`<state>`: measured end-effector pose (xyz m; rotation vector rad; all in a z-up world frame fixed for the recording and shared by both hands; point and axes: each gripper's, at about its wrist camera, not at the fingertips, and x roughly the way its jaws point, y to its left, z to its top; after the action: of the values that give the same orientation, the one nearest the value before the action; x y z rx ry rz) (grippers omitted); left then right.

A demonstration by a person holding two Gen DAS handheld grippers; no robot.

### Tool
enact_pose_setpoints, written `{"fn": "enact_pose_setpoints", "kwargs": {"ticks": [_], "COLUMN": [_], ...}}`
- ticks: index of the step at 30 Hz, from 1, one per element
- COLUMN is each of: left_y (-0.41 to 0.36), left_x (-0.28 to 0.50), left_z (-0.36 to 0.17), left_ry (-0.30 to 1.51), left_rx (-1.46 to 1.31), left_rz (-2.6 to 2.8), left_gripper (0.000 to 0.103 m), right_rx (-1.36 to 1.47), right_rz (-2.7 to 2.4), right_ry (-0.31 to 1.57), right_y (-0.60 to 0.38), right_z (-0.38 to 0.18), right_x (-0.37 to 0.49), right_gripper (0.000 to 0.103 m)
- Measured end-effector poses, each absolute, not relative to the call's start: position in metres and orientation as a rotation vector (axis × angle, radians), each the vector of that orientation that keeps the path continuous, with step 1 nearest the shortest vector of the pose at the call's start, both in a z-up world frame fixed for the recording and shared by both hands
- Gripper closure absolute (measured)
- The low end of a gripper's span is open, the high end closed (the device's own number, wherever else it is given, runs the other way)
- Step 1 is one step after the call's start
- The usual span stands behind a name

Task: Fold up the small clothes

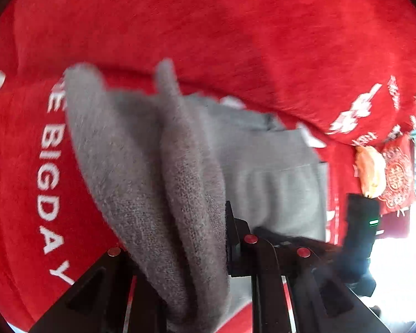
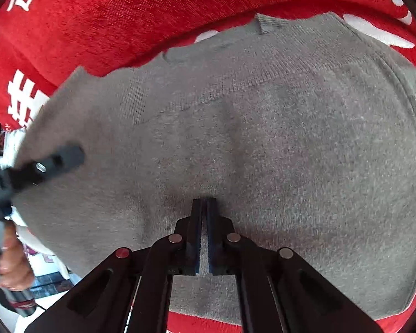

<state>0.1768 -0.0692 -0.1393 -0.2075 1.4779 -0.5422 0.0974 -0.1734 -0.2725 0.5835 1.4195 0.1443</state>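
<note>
- Grey knit garment point(image 2: 263, 144) lies spread on a red cloth point(image 2: 102, 19) with white lettering; whether a table or a bed is under the cloth cannot be told.
- Left tongs point(image 1: 180, 249) clamped on a bunched fold of the grey knit, which hangs up and over the jaws. Likely lifted to carry one side across the rest.
- Right tongs point(image 2: 204, 208) pressed together, tips down on the flat middle of the garment, perhaps pinching a sliver of knit. Judged to pin the body so the lifted part folds over without dragging.
- Right view, left edge: the other tool's black body and a hand point(image 2: 11, 266) around its handle.
- Fold looks underway, not finished.
</note>
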Motion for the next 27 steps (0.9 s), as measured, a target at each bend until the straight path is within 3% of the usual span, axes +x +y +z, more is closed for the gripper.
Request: {"fn": "enact_pose_setpoints", "kwargs": {"ticks": [8,14,15,16,19,21,24,27], "left_y": [-0.194,-0.301,-0.307,-0.315,-0.321,-0.325,-0.321,-0.299], "left_x": [0.160,0.127,0.121,0.117,0.108,0.101,0.096,0.105], "left_z": [-0.094,-0.130,-0.139,-0.147,-0.140,-0.126,-0.099,-0.082], "left_ry": [1.401,1.406,1.415,1.427,1.405,1.354,1.285,1.241], "left_rx": [-0.036,0.212,0.251,0.268,0.223,0.225,0.207,0.171], "left_rz": [-0.663,-0.691,-0.687,-0.685,-0.721,-0.775,-0.835,-0.784], "left_gripper": [0.085,0.083,0.077,0.063,0.034,0.026,0.026,0.026], "right_rx": [0.819,0.959,0.987,1.005,1.091,1.135,1.224,1.408], "right_rz": [0.147,0.079,0.071,0.069,0.074,0.080,0.071,0.077], "right_ry": [1.311,1.282,1.284,1.284,1.263,1.241,1.197,1.100], "right_y": [-0.263,-0.327,-0.335,-0.339,-0.353,-0.359,-0.374,-0.389], "right_z": [-0.252,-0.267,-0.274,-0.278,-0.291,-0.296,-0.302,-0.313], "right_x": [0.056,0.018,0.013,0.010,0.002,-0.001,-0.009,-0.026], "right_gripper": [0.096,0.093,0.093,0.093,0.093,0.090,0.084,0.062]}}
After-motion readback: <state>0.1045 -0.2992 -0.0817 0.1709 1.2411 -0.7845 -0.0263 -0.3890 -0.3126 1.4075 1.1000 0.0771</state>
